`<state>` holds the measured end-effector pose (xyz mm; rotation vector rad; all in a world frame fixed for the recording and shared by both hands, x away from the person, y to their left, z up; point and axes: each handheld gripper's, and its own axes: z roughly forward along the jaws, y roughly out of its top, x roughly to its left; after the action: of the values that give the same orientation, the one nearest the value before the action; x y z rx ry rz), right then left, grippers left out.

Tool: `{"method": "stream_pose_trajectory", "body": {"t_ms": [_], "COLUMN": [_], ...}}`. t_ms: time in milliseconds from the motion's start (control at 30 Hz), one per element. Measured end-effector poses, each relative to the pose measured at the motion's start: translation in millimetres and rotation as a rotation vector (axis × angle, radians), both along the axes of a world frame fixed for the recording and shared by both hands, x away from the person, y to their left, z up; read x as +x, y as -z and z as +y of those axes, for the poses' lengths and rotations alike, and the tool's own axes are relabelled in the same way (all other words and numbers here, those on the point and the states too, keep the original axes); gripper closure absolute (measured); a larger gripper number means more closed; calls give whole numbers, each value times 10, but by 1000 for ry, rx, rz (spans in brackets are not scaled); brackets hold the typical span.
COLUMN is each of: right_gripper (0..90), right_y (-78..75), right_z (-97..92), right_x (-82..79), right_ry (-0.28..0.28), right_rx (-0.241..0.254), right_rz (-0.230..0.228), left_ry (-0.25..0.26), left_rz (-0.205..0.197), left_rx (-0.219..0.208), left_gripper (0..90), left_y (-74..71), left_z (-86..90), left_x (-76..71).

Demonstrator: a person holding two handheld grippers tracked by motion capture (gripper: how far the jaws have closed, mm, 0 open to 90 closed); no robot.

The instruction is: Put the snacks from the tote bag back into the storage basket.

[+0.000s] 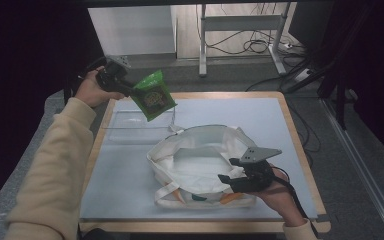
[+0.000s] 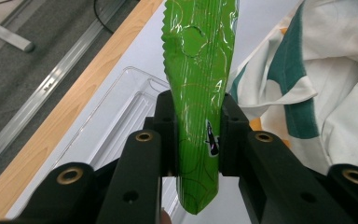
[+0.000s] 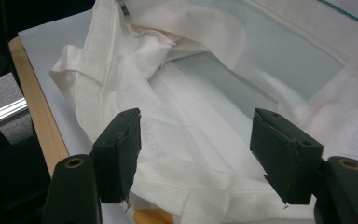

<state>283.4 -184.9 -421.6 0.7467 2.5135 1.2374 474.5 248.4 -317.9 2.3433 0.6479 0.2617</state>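
Observation:
A green snack packet [image 1: 153,96] [image 2: 198,70] hangs in the air over the table's far left corner, with my left gripper [image 1: 130,91] [image 2: 196,126] shut on its lower part. A white cloth tote bag [image 1: 200,150] [image 2: 335,60] [image 3: 205,84] with green and orange print lies on the table's middle, its mouth gaping upward. At the bag's near right rim, my right gripper [image 1: 226,170] [image 3: 198,140] stands open. Its jaws are wide apart just above the white fabric, and the pads press on nothing.
A clear plastic tray [image 1: 130,127] [image 2: 116,116] lies at the far left of the grey mat [image 1: 125,175], below the packet. The table has a wooden border [image 1: 300,145]. Metal table legs and cables [image 1: 260,45] are on the floor behind.

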Motion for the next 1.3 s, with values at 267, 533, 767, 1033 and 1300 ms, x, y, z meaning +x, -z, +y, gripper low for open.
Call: {"method": "stream_pose_trajectory", "body": {"t_ms": [267,533,767,1033,1300], "right_gripper": [333,332,332,332,332], "right_y": [-29,-8,-1,25,24], "right_z": [12,22,24,28,19], "right_x": [-9,-7,-12,-5,-1], "right_ry": [-5,-8,-12,-10,-6], "right_rx": [6,3,2,-7,-10], "right_rz": [-4,-1,-1,4,5], "left_ry": [-34,-80,-105,-77,-59], "left_rz": [15,42,69,102,118], "left_rx": [15,73,114,167,211], "left_gripper": [750,750,750,750,749], "left_y": [162,362,505,668,838], "left_z": [95,135,102,-35,-183], "left_x": [166,325,463,613,730]}}
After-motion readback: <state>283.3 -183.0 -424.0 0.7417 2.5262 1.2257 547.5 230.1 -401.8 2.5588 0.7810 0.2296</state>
